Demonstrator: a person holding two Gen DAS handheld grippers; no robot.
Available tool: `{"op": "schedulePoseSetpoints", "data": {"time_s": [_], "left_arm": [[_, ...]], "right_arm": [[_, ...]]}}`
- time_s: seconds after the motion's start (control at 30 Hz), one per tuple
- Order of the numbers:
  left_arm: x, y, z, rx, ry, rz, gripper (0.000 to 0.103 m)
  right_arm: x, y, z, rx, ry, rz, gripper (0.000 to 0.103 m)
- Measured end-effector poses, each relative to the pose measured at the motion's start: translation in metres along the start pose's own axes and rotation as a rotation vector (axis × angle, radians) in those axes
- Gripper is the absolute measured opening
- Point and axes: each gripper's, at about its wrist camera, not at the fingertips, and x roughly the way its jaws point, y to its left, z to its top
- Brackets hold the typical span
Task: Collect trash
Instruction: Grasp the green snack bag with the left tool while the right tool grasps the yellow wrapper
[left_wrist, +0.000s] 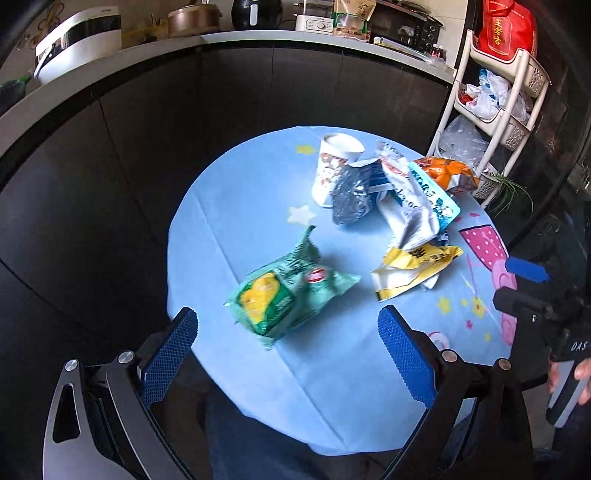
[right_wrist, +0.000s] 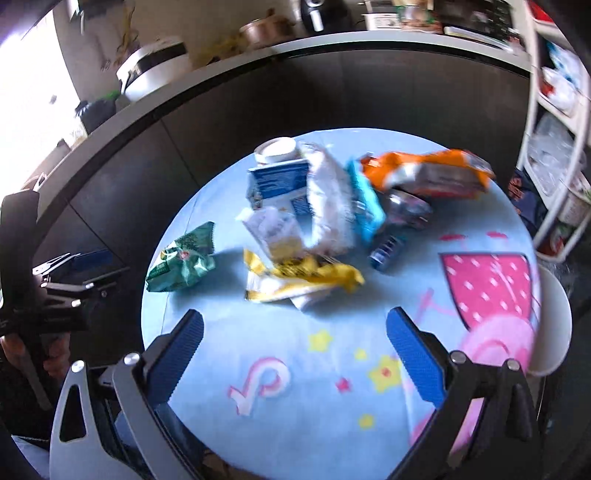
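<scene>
Trash lies on a round table with a light blue cartoon cloth (left_wrist: 236, 206) (right_wrist: 295, 369). Nearest my left gripper (left_wrist: 288, 325) is a green and yellow snack bag (left_wrist: 284, 291) (right_wrist: 181, 262); the gripper hovers open just short of it, nothing between its blue pads. Farther back stand a paper cup (left_wrist: 332, 162) (right_wrist: 277, 149), a silver foil pack (left_wrist: 349, 195), a blue and white carton (right_wrist: 280, 182), white wrappers (left_wrist: 410, 199) (right_wrist: 328, 199), an orange bag (left_wrist: 443, 171) (right_wrist: 424, 171) and a yellow wrapper (left_wrist: 413, 269) (right_wrist: 306, 277). My right gripper (right_wrist: 295, 328) is open above the cloth, short of the yellow wrapper.
A dark cabinet with a white countertop (left_wrist: 221, 40) curves behind the table, carrying a rice cooker (left_wrist: 77, 37) and appliances. A white basket rack (left_wrist: 502, 110) with plastic bags stands at the right. A dark can (right_wrist: 399, 229) lies among the trash. A white chair (right_wrist: 554, 325) sits at the table's right.
</scene>
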Motion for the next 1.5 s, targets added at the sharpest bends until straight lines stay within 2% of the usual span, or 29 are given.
{"op": "schedulePoseSetpoints", "data": {"time_s": [0.03, 0.2, 0.43, 0.47, 0.53, 0.57, 0.6, 0.73, 0.8, 0.83, 0.97, 1.03, 1.23, 1.3, 1.4, 1.5], "left_arm": [[0.004, 0.007, -0.001, -0.006, 0.003, -0.005, 0.092], [0.019, 0.026, 0.001, -0.023, 0.027, -0.052, 0.088], [0.043, 0.028, 0.014, 0.049, 0.055, -0.118, 0.087], [0.046, 0.027, 0.016, 0.056, 0.061, -0.134, 0.087], [0.056, 0.022, 0.02, 0.068, 0.079, -0.165, 0.087], [0.061, 0.02, 0.022, 0.075, 0.087, -0.168, 0.086], [0.065, 0.018, 0.022, 0.081, 0.093, -0.17, 0.079], [0.077, 0.015, 0.023, 0.065, 0.136, -0.208, 0.06], [0.079, 0.013, 0.021, 0.056, 0.139, -0.225, 0.059], [0.08, 0.012, 0.021, 0.058, 0.138, -0.226, 0.059], [0.083, 0.006, 0.02, 0.082, 0.138, -0.192, 0.062], [0.082, 0.006, 0.022, 0.08, 0.135, -0.184, 0.068], [0.084, 0.011, 0.028, 0.076, 0.132, -0.173, 0.069], [0.085, 0.012, 0.028, 0.079, 0.136, -0.18, 0.067], [0.088, 0.011, 0.028, 0.089, 0.159, -0.207, 0.056], [0.087, 0.007, 0.027, 0.111, 0.156, -0.202, 0.056]], "right_arm": [[0.005, 0.005, 0.005, -0.012, -0.001, 0.003, 0.092], [0.029, 0.026, 0.024, -0.055, 0.018, 0.004, 0.084], [0.051, 0.02, 0.03, -0.143, 0.055, -0.033, 0.086], [0.056, 0.015, 0.033, -0.154, 0.071, -0.008, 0.091], [0.064, 0.008, 0.035, -0.149, 0.089, 0.013, 0.093], [0.068, 0.007, 0.034, -0.154, 0.101, 0.021, 0.093], [0.071, 0.006, 0.033, -0.158, 0.115, 0.024, 0.091], [0.067, 0.017, 0.018, -0.182, 0.194, 0.117, 0.069], [0.062, 0.027, 0.011, -0.226, 0.209, 0.14, 0.058], [0.06, 0.03, 0.008, -0.245, 0.21, 0.129, 0.057], [0.06, 0.031, 0.007, -0.291, 0.192, 0.082, 0.06], [0.064, 0.029, 0.009, -0.306, 0.188, 0.066, 0.06], [0.07, 0.04, 0.002, -0.346, 0.217, 0.125, 0.061], [0.07, 0.041, -0.004, -0.35, 0.236, 0.129, 0.062], [0.065, 0.045, -0.01, -0.365, 0.247, 0.151, 0.062], [0.069, 0.05, -0.01, -0.39, 0.241, 0.125, 0.061]]}}
